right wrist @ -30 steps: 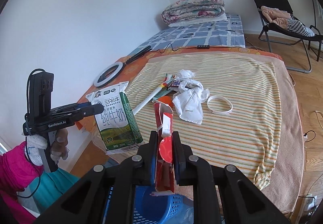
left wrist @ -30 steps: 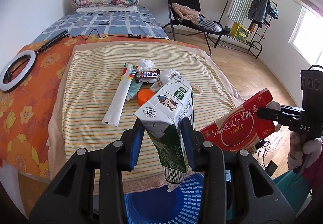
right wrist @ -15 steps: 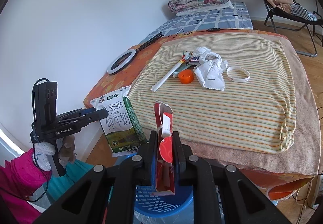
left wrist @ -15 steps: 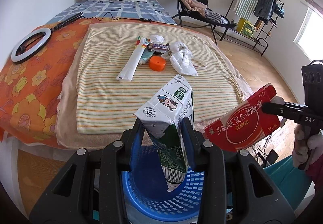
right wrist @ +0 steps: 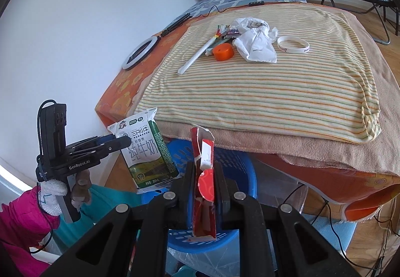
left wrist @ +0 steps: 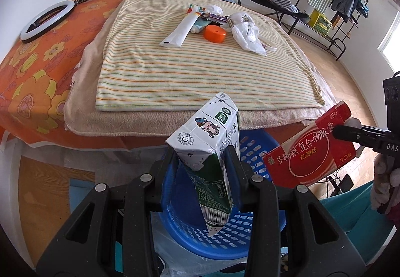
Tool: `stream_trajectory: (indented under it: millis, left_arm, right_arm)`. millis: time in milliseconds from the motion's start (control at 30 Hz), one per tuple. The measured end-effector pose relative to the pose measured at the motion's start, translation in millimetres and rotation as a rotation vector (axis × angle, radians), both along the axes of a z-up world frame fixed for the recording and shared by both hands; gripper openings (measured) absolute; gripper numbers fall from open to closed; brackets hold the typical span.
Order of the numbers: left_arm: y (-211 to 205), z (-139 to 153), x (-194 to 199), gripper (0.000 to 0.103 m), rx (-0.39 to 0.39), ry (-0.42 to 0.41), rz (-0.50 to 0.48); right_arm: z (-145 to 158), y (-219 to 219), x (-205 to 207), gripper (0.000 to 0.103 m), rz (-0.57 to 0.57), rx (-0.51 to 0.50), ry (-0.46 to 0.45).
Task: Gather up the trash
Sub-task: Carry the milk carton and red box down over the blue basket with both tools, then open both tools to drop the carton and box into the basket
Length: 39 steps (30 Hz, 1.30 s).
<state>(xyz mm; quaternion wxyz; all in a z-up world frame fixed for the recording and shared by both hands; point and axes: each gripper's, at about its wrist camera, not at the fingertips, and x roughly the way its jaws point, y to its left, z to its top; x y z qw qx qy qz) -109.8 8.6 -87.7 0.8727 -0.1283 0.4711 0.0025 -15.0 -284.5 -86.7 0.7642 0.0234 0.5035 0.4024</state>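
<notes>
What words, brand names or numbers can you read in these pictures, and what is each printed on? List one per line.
"纯牛奶" and "250mL": milk carton.
"多糖铁复合物胶囊", "红源达", "20粒": red box.
"GenRobot.AI": left gripper.
"DAS": right gripper, cut off by the frame edge.
White wristband and snack wrappers: print too small to read.

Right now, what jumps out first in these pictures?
Two handheld grippers, each clamping trash above a blue basket by the bed: the left gripper grips a green-and-white milk carton, the right gripper a flattened red box. On the striped blanket behind, an orange cap sits among wrappers.
</notes>
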Motion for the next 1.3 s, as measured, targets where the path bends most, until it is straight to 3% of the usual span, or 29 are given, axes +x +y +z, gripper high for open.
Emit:
stream_trajectory:
  millis: [600,800,867,933,1300]
  left_arm:
    - [-32,-50,0,0.038,0.043,0.128,-0.07]
    - [-38,-53,1,0.038,0.056,0.142,-0.082]
    - [-38,-54,1,0.04,0.058,0.148,-0.086]
    - [-39,-54,1,0.049,0.063,0.149,-0.084]
    - [-38,-52,3,0.052,0.063,0.141,-0.085]
  right_arm:
    - [-46,17,-5,0.013,0.005,-0.075,0.082]
    - [-51,20,-5,0.027,0.009,-0.089,0.099]
    - [-52,21,-5,0.047,0.007,-0.1,0.1]
    - [-52,21,-6,0.056,0.004,-0.11,0.097]
    - [-54,22,-5,0.079,-0.015,-0.162,0.069]
